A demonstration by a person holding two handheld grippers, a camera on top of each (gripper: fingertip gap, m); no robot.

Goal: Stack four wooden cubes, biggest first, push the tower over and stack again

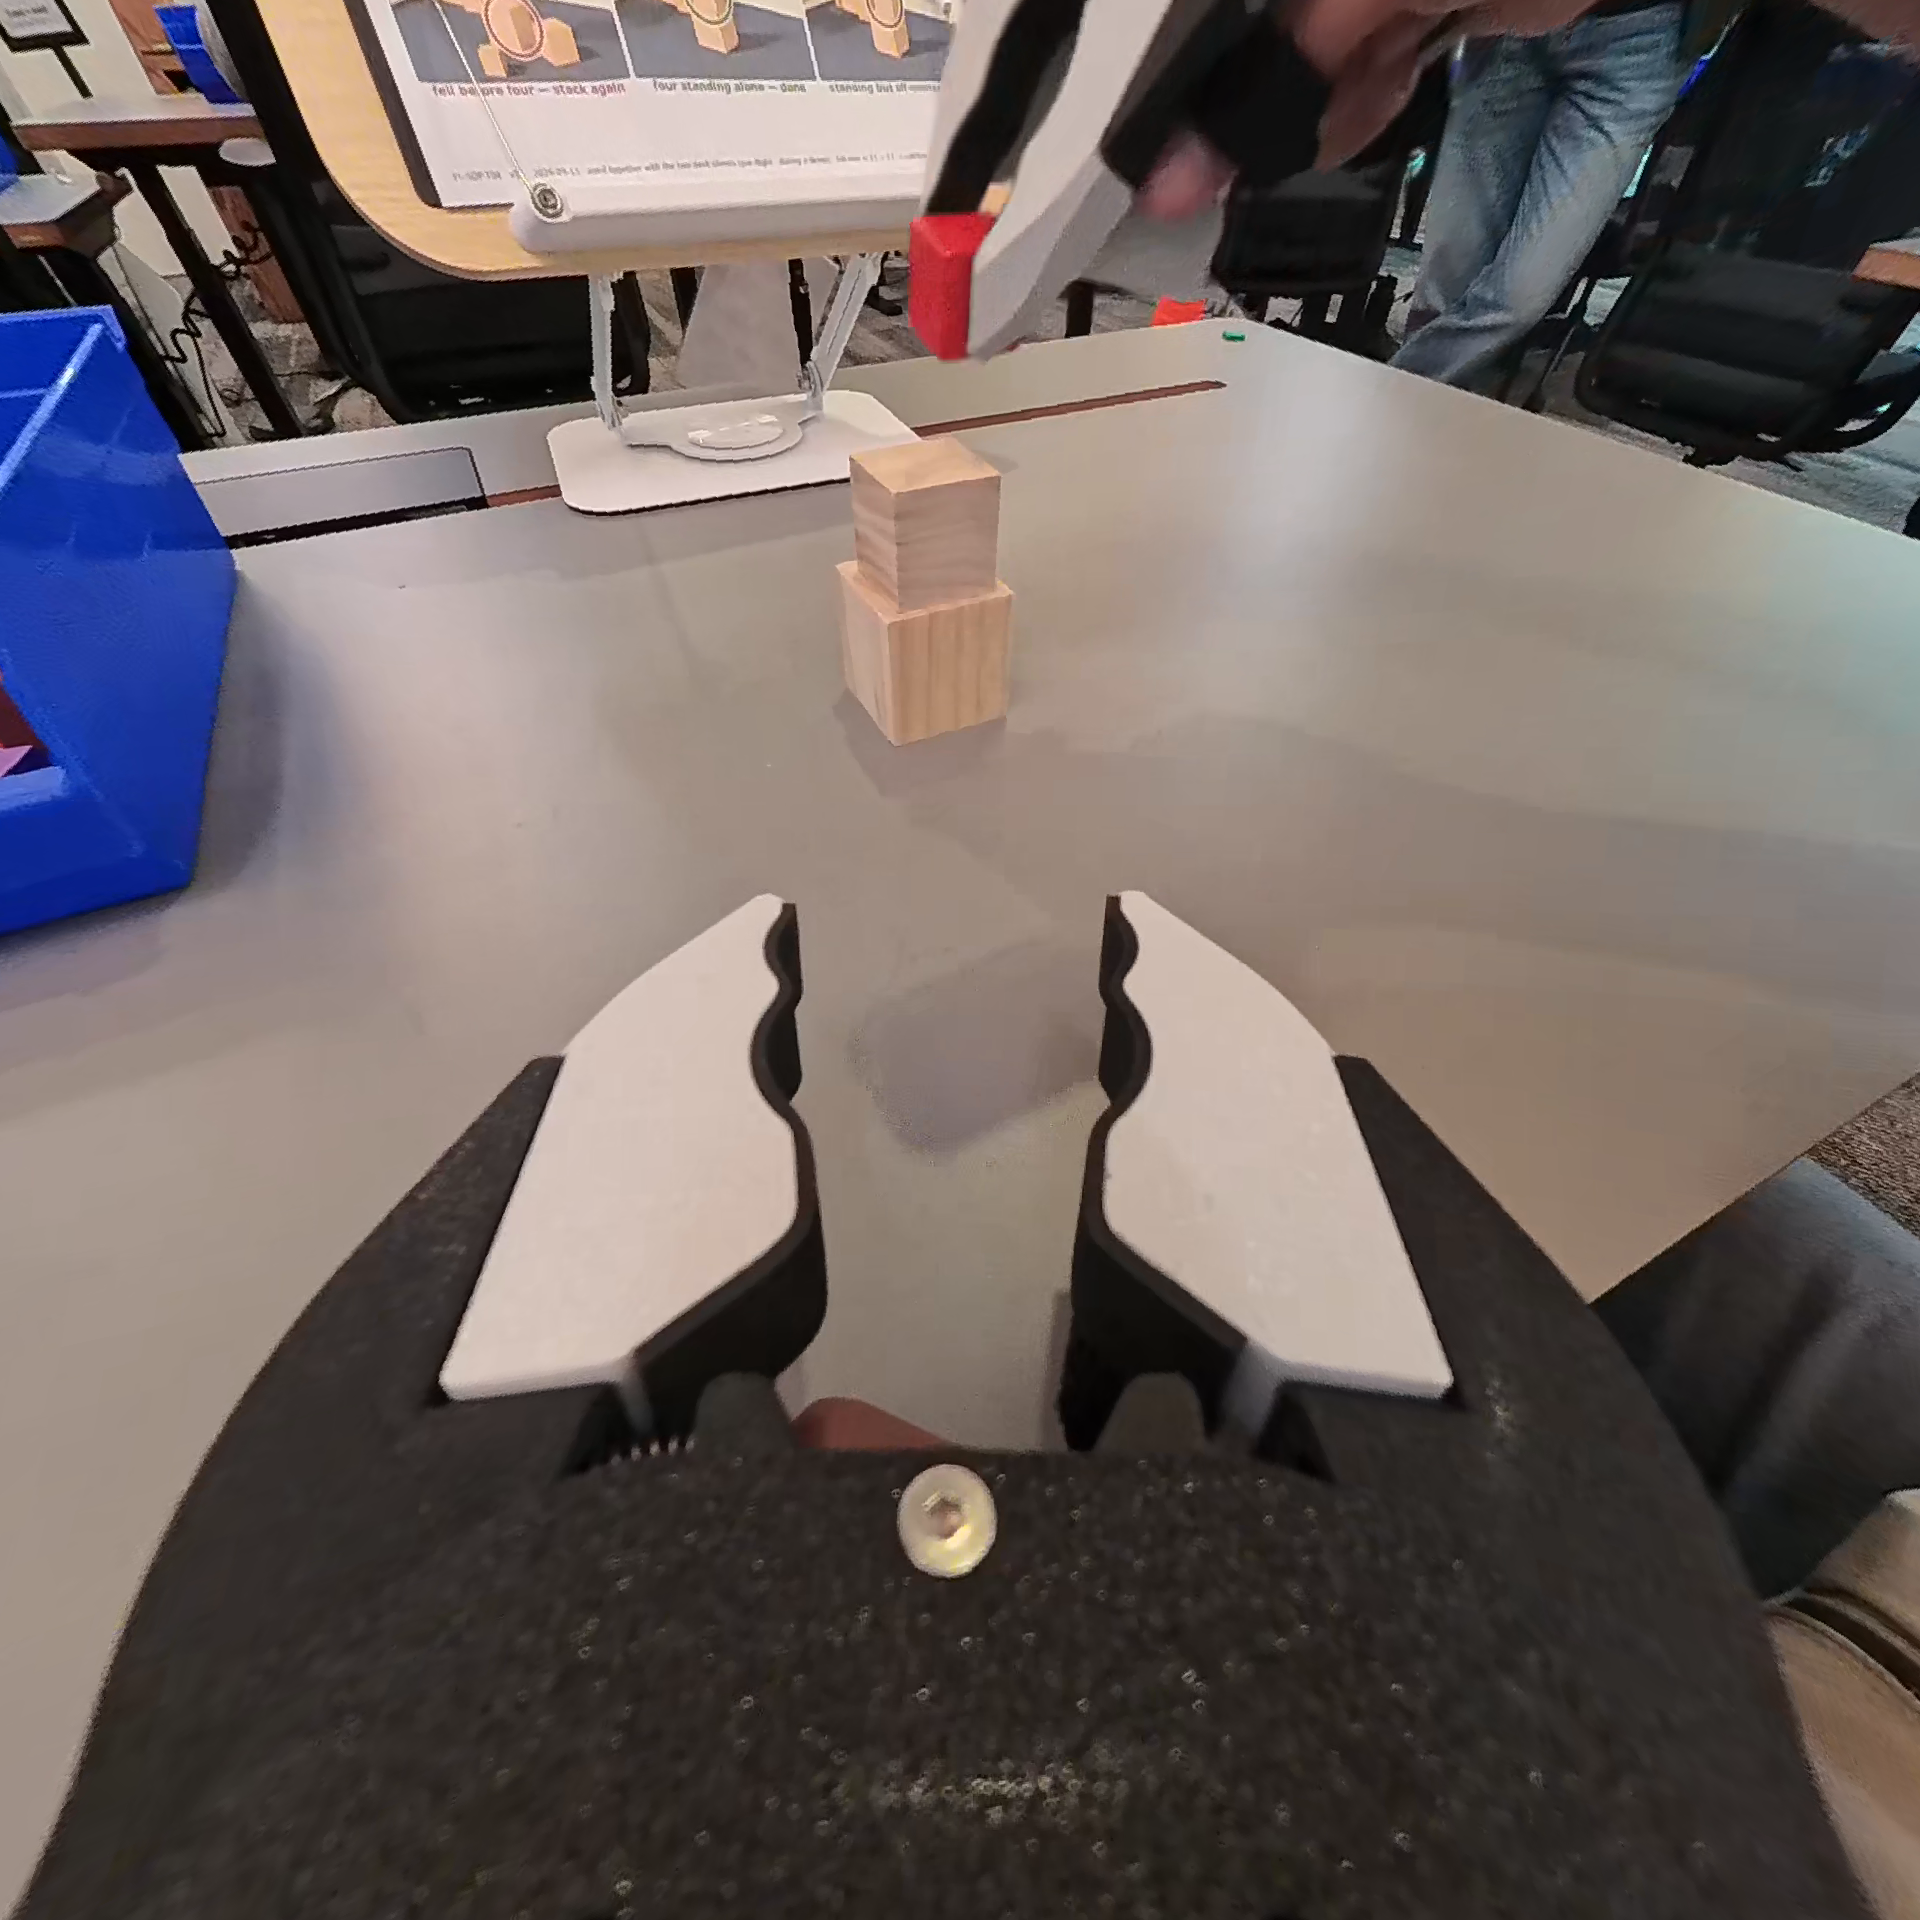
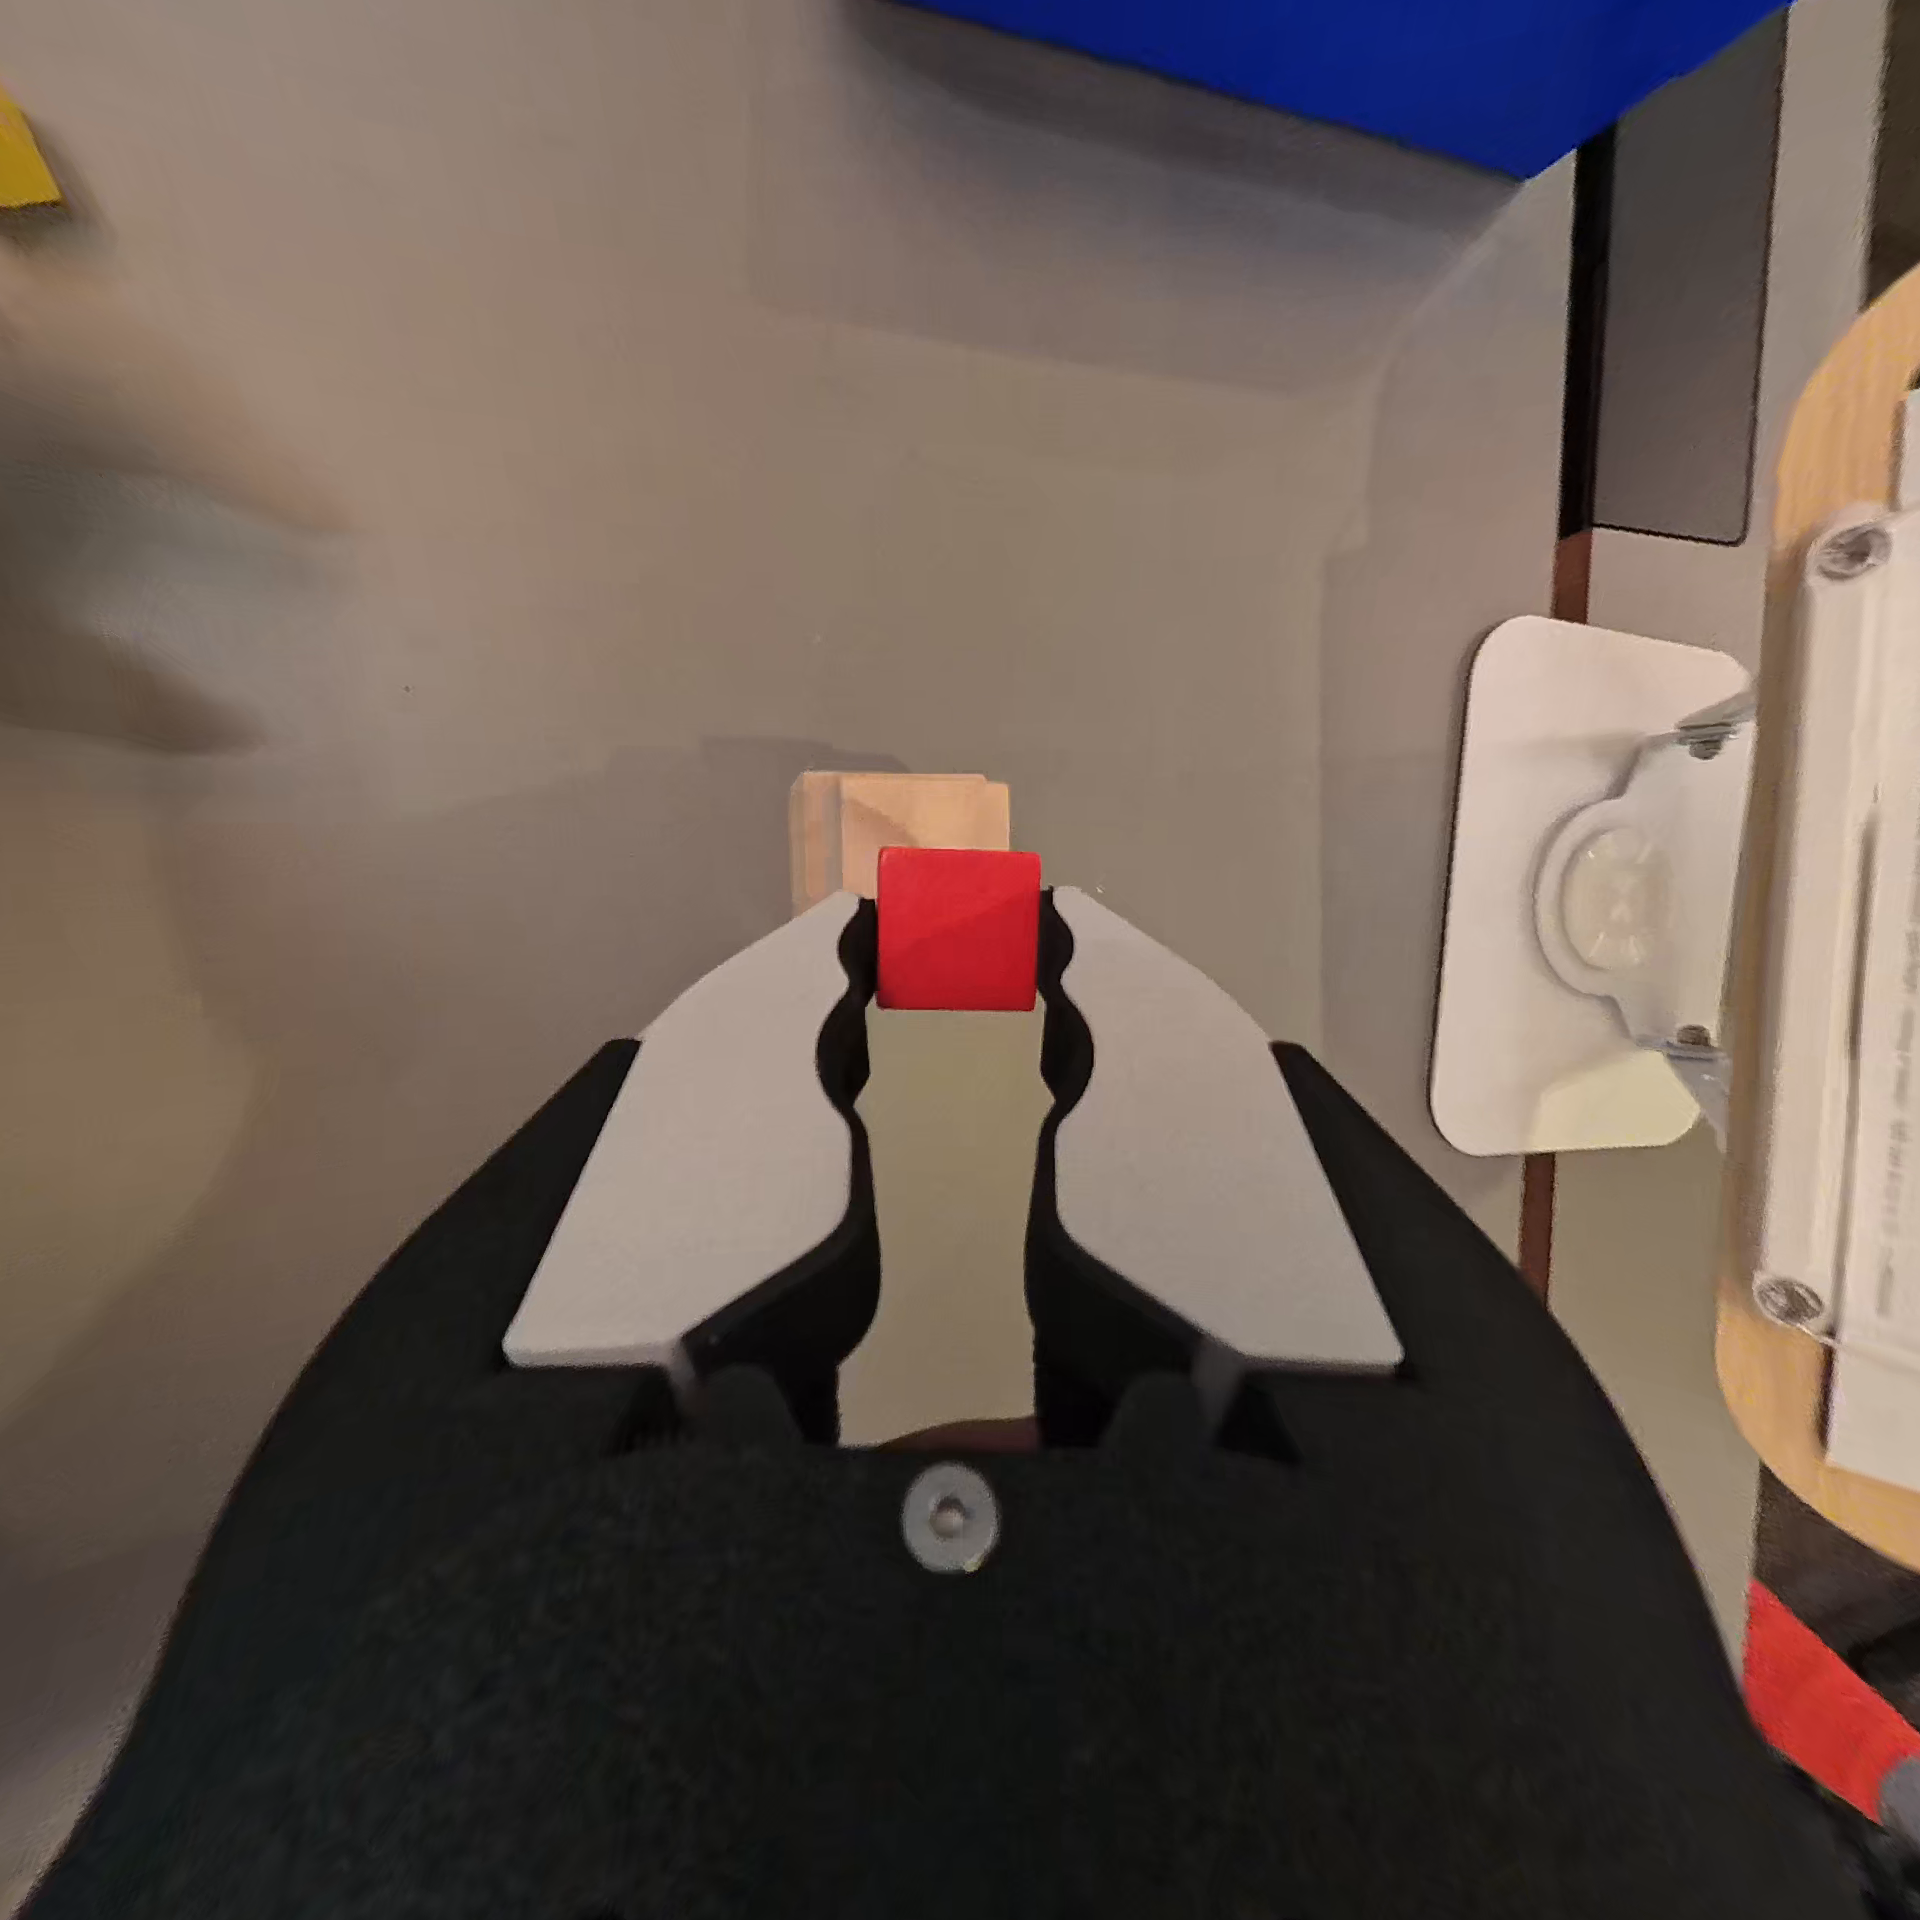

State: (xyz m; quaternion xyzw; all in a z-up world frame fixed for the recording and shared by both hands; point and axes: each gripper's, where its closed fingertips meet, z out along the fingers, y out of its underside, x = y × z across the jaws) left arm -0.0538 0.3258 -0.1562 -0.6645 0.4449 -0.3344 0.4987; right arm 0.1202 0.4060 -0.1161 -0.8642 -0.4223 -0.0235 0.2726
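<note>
Your red cube (image 2: 957, 928) sits pinched at the tips of your right gripper (image 2: 957, 935), high above the two-cube wooden stack (image 1: 924, 587) on the grey table (image 1: 1403, 727). Your left gripper (image 1: 951, 935) hangs spread and empty at the stack's six o'clock; the blue bin (image 1: 94, 623) lies toward nine.

We see the smaller cube (image 1: 925, 520) on the larger cube (image 1: 928, 660) mid-table (image 1: 1351, 727), a bin (image 1: 94, 623) far left, a stand (image 1: 727, 447) behind, and the third cube (image 1: 948, 283) above.
</note>
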